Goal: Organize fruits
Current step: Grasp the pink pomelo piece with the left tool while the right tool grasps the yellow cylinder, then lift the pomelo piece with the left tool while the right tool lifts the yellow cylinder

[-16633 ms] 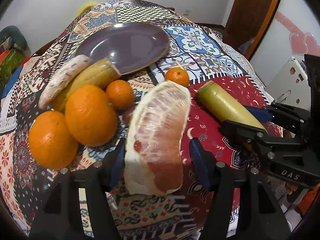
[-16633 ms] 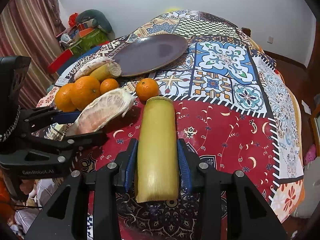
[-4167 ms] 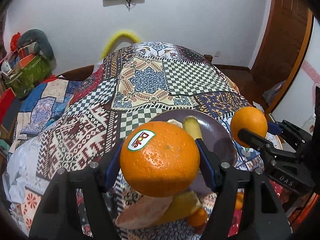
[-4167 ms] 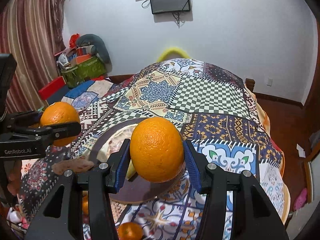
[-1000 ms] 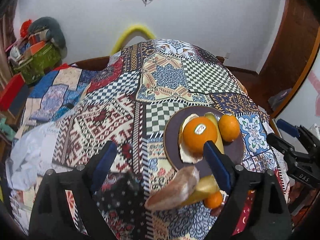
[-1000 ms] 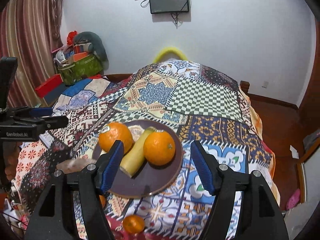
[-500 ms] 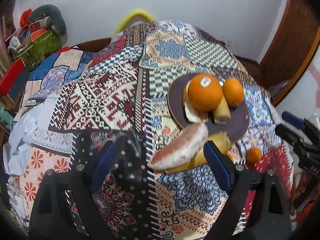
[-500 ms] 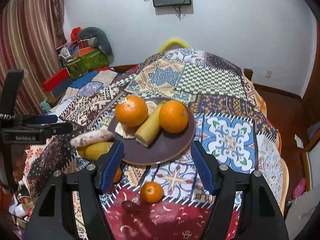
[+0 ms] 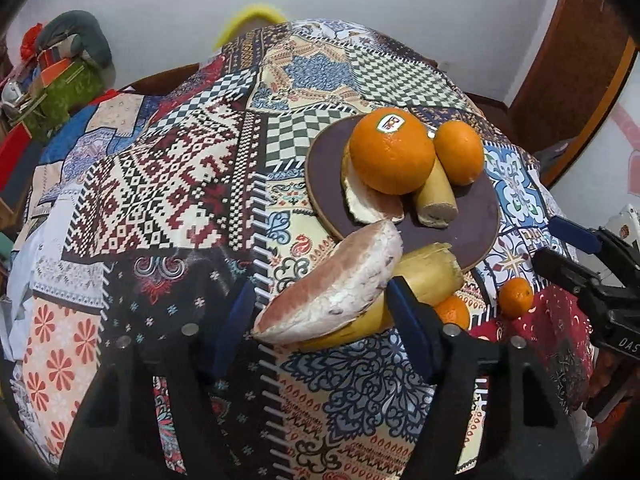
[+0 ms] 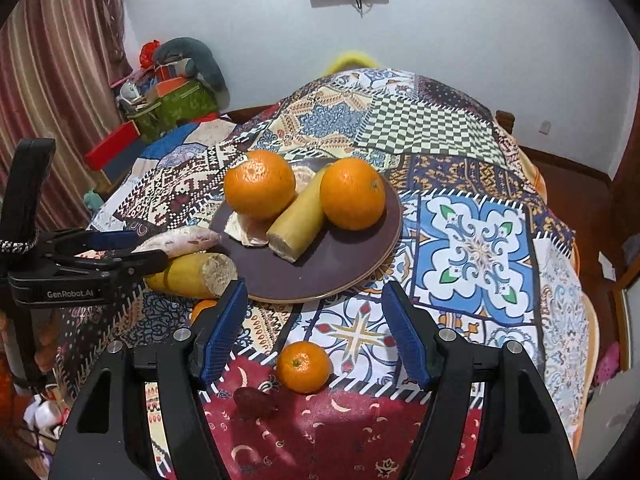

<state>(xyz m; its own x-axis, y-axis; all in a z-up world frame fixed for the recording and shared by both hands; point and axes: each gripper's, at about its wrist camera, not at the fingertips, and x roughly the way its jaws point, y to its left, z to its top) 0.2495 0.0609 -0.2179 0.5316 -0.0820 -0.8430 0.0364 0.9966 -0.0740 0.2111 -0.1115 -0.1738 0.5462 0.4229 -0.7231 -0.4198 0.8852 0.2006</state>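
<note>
A pink-and-white pomelo segment [image 9: 328,292] rests on a yellow cane piece [image 9: 428,272] just in front of the dark purple plate [image 9: 472,216]. My left gripper [image 9: 320,286] straddles the segment with its jaws closing; a gap still shows beside the left pad. On the plate lie two oranges [image 10: 259,188] [image 10: 352,194], another pomelo segment [image 10: 244,232] and a cane piece [image 10: 298,222]. My right gripper [image 10: 314,286] stands open and holds nothing, hovering over a small mandarin [image 10: 304,366]. The left gripper [image 10: 150,245] also shows at the left of the right wrist view.
A second small mandarin [image 10: 202,306] peeks out under the loose cane piece [image 10: 192,274]. A small dark red fruit [image 10: 254,400] lies on the patchwork cloth [image 10: 472,248]. Bags and boxes [image 10: 168,96] pile up beyond the table's far left.
Both grippers have sunk toward the table. The left jaws have narrowed around the loose pomelo segment. The right jaws keep the same width, with the small mandarin now below them.
</note>
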